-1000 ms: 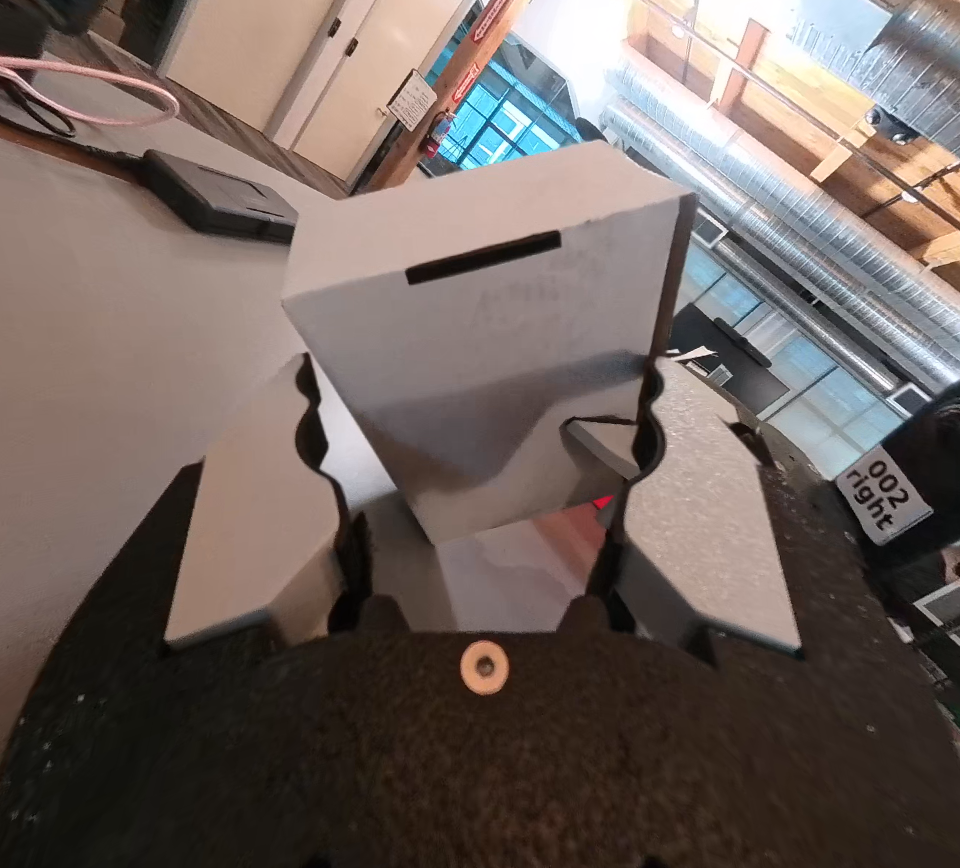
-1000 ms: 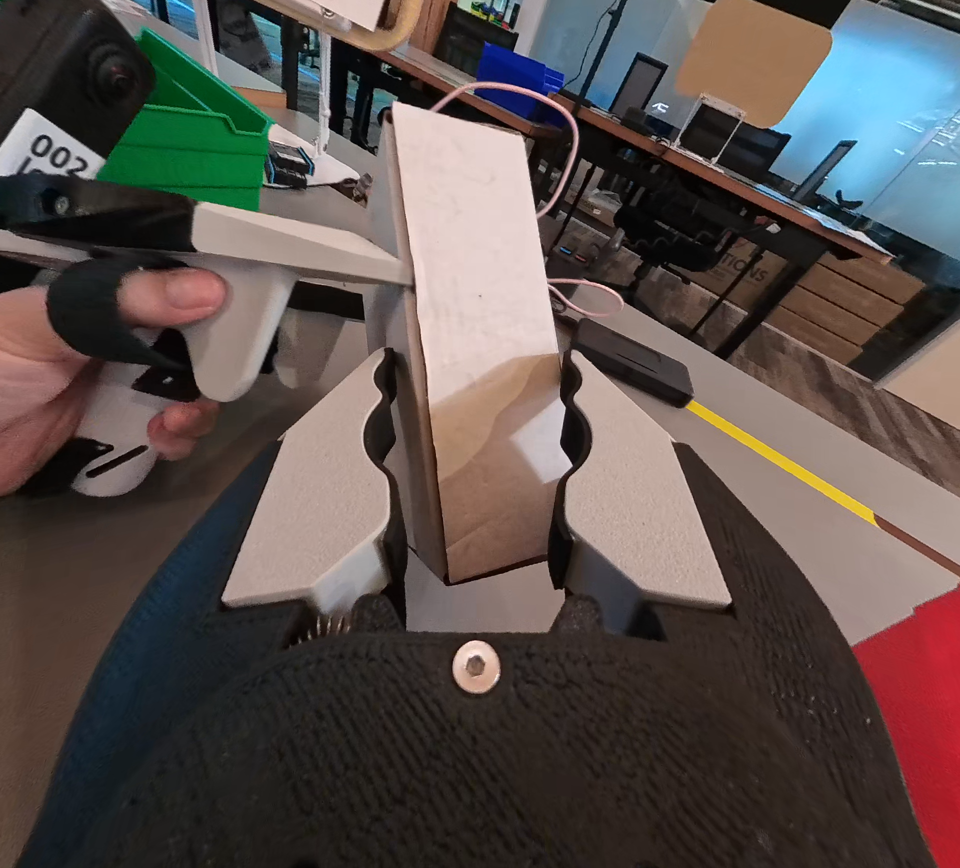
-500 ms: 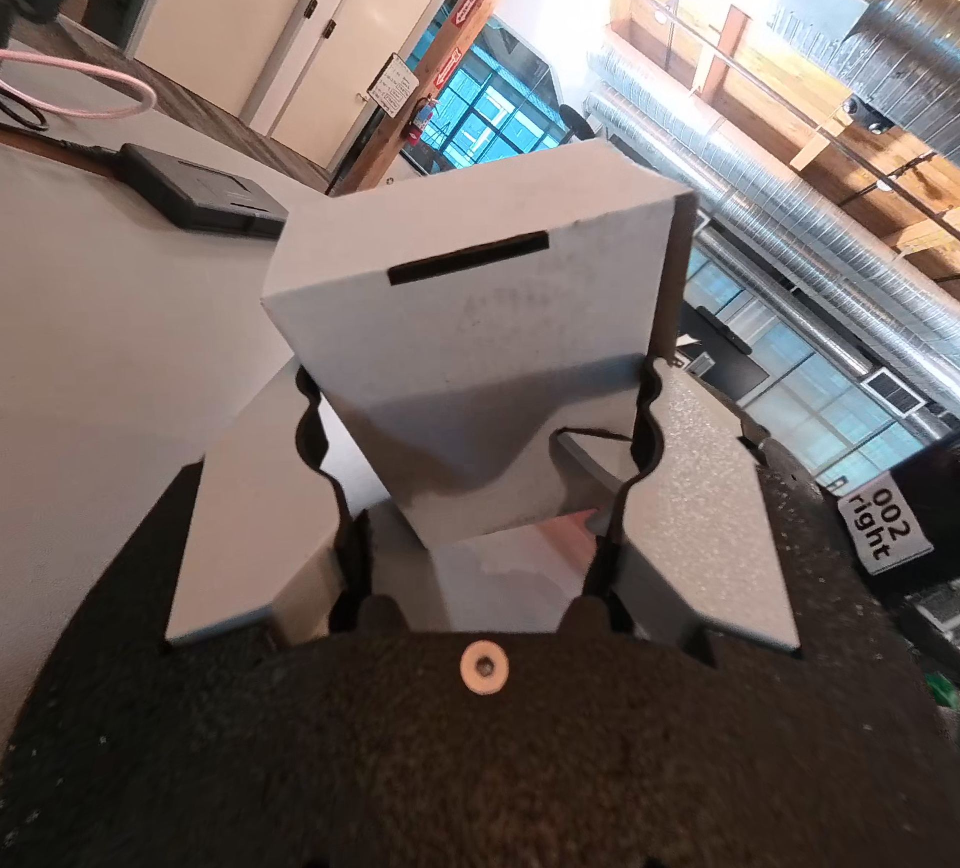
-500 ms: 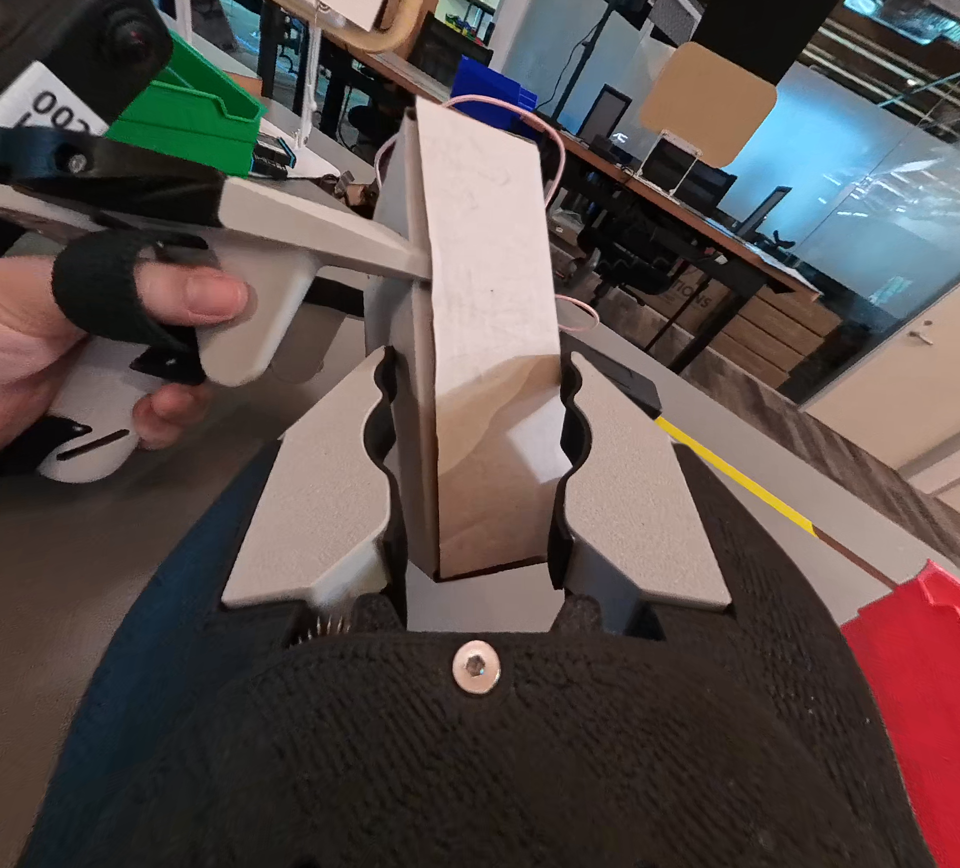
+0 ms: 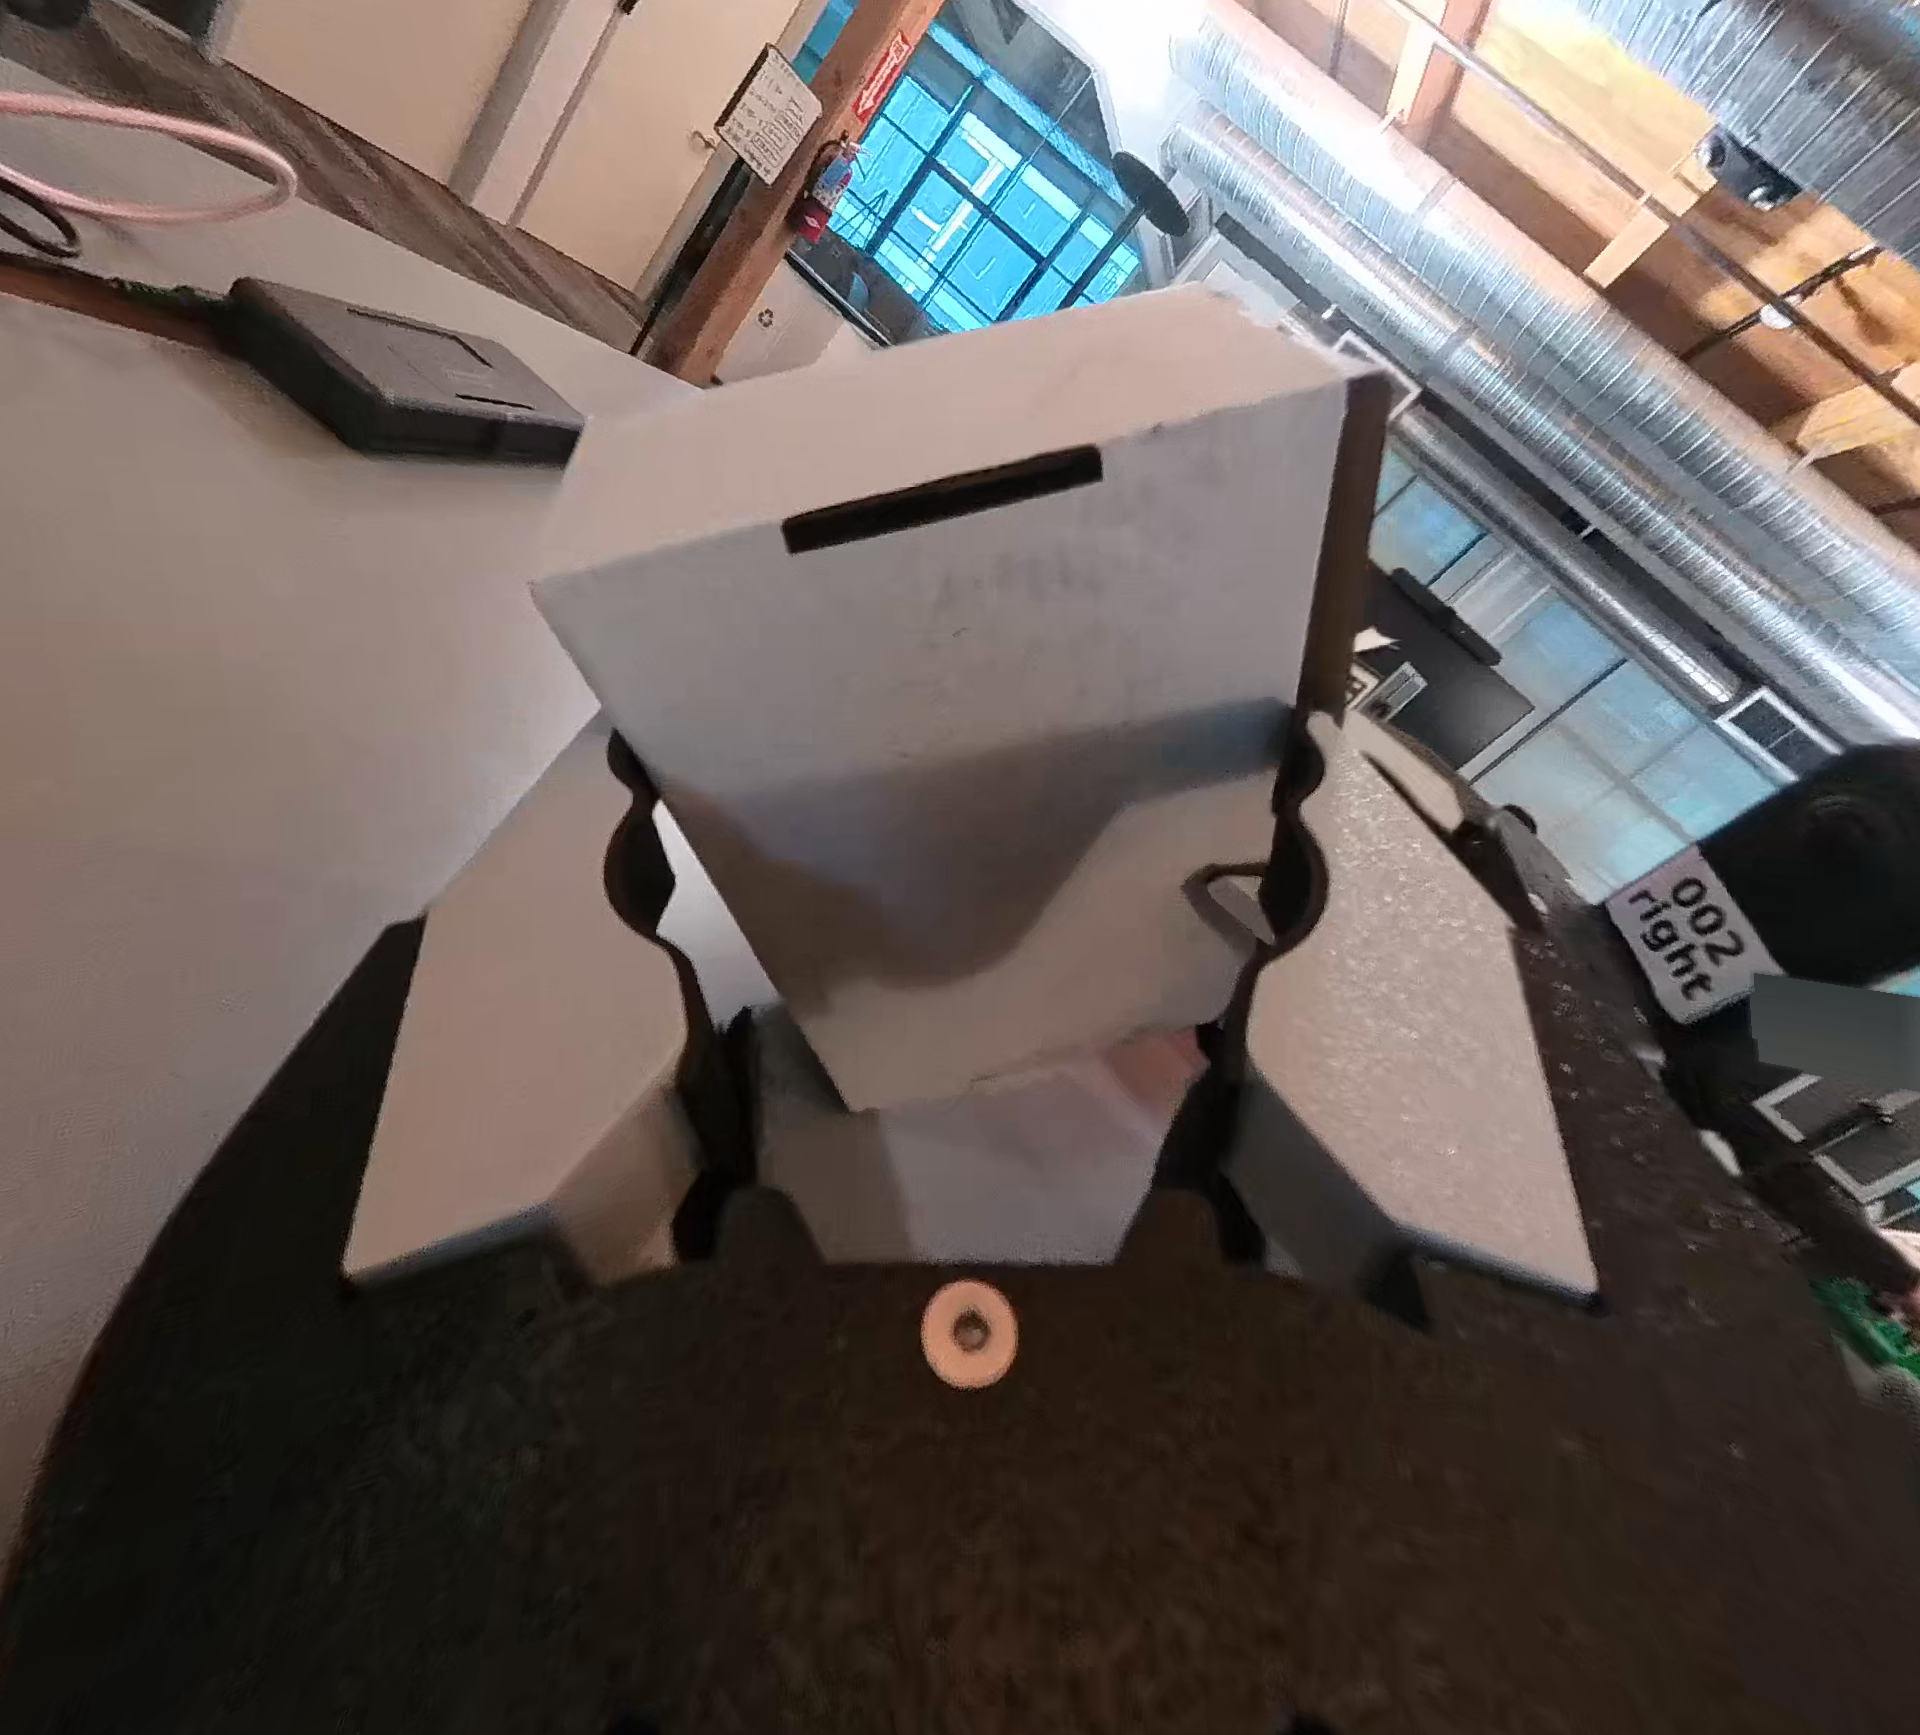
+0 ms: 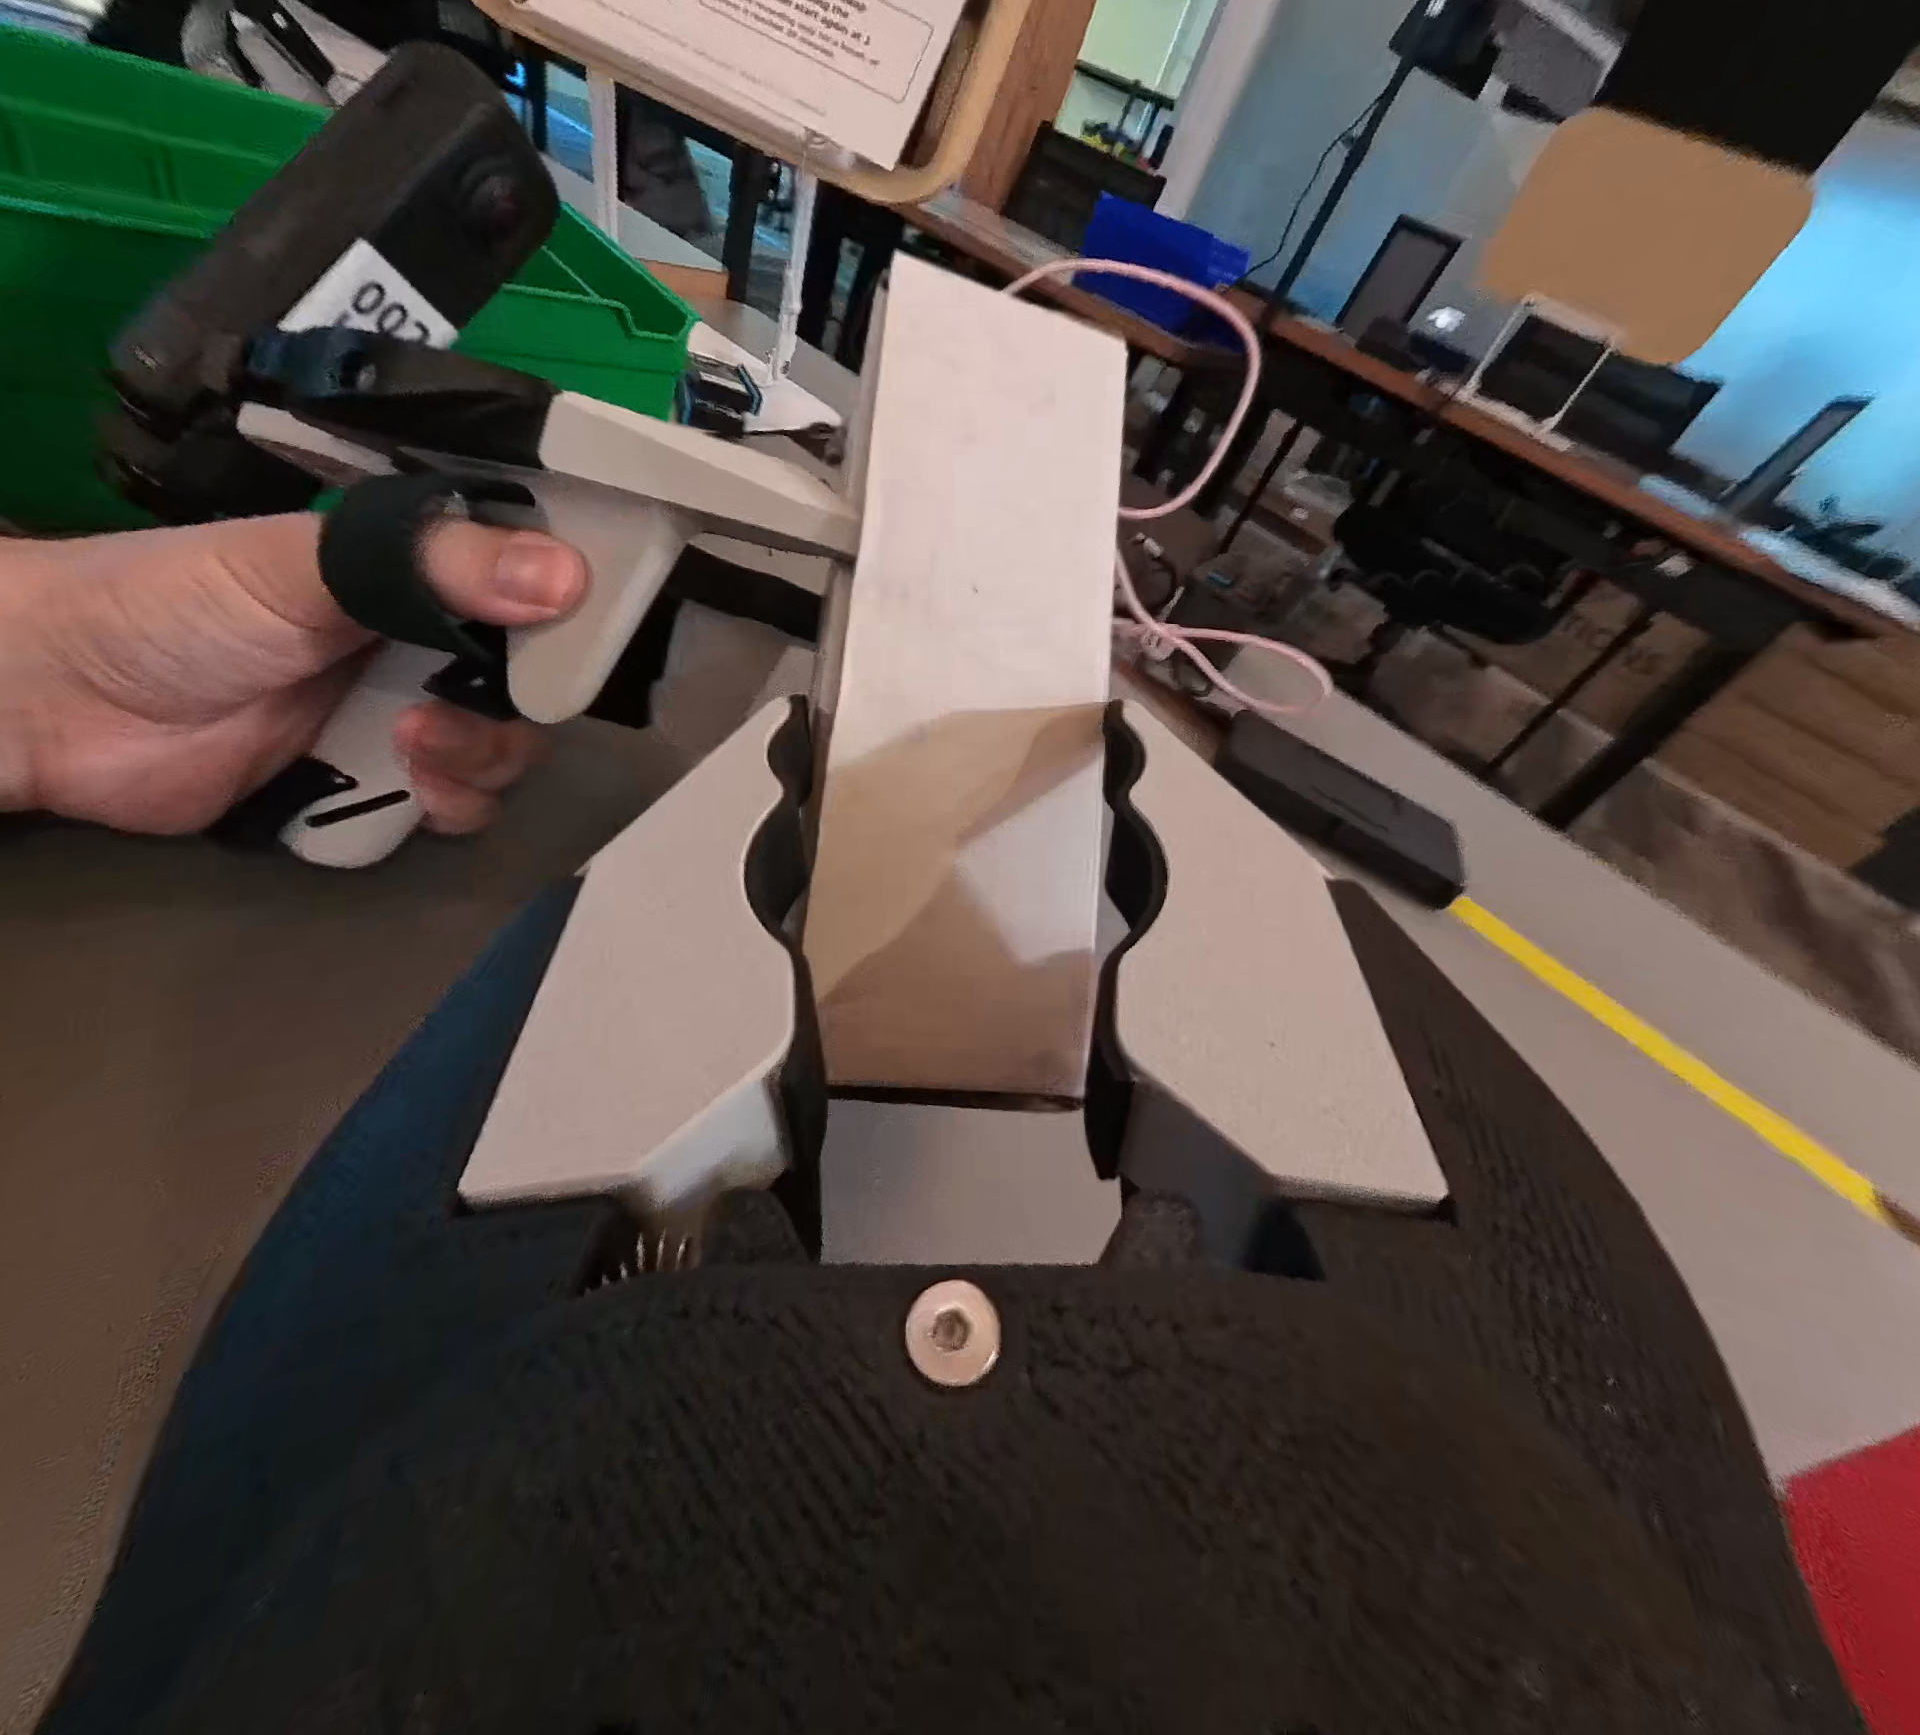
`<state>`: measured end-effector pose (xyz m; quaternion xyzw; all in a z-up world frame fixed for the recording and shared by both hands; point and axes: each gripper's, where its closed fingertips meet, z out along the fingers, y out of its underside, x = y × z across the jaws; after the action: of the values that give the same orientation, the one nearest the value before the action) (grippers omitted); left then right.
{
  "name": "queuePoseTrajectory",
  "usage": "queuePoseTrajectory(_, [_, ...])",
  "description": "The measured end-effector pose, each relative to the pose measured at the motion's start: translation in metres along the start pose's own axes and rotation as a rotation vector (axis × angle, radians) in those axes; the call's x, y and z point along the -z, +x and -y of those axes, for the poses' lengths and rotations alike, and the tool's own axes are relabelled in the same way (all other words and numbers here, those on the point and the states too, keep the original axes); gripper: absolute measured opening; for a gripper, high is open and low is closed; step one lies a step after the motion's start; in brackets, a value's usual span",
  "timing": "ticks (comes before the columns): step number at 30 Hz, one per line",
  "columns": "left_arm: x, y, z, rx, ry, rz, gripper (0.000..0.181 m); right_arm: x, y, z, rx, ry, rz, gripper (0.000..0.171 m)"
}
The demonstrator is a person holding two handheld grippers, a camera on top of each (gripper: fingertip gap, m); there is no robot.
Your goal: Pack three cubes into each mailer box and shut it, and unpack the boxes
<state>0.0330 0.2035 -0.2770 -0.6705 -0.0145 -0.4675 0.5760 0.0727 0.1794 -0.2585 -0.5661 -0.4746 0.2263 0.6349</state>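
The white mailer box [image 6: 977, 646] is held off the grey table [image 6: 312, 1010] by both grippers at once. In the right wrist view it stands on edge at frame centre, and the right gripper [image 6: 956, 854] has its fingers [image 6: 665, 979] closed on the box's narrow sides. At left of that view, the left gripper [image 6: 810, 522] — gripped by a person's hand [image 6: 208, 657] — reaches the box's left face. In the left wrist view the left gripper [image 5: 956, 875] has its fingers [image 5: 1392, 1041] pressed against the tilted box [image 5: 966, 677], slot uppermost. A green bin [image 6: 156, 251] sits at upper left behind the hand; a black flat device [image 5: 405, 381] lies on the table.
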Motion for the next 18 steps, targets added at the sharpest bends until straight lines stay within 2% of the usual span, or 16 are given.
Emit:
queuePoseTrajectory(1, [0.000, 0.000, 0.000, -0.012, -0.002, 0.006, 0.117, 0.001, 0.000, 0.003, 0.032, 0.010, -0.013, 0.054])
queuePoseTrajectory(4, [0.001, 0.001, 0.001, -0.033, -0.003, 0.020, 0.117, 0.007, -0.002, 0.017, 0.065, 0.066, -0.032, 0.035])
queuePoseTrajectory(9, [0.001, 0.002, 0.000, -0.047, -0.005, 0.038, 0.117, 0.008, 0.000, 0.019, 0.209, 0.030, -0.124, 0.034])
queuePoseTrajectory(14, [0.001, 0.001, 0.001, -0.043, -0.009, 0.037, 0.117, 0.005, -0.011, 0.017, 0.360, -0.015, -0.148, 0.008])
queuePoseTrajectory(18, [0.002, 0.000, 0.000, -0.057, -0.011, 0.028, 0.117, 0.005, -0.011, 0.017, 0.430, -0.037, -0.184, 0.005])
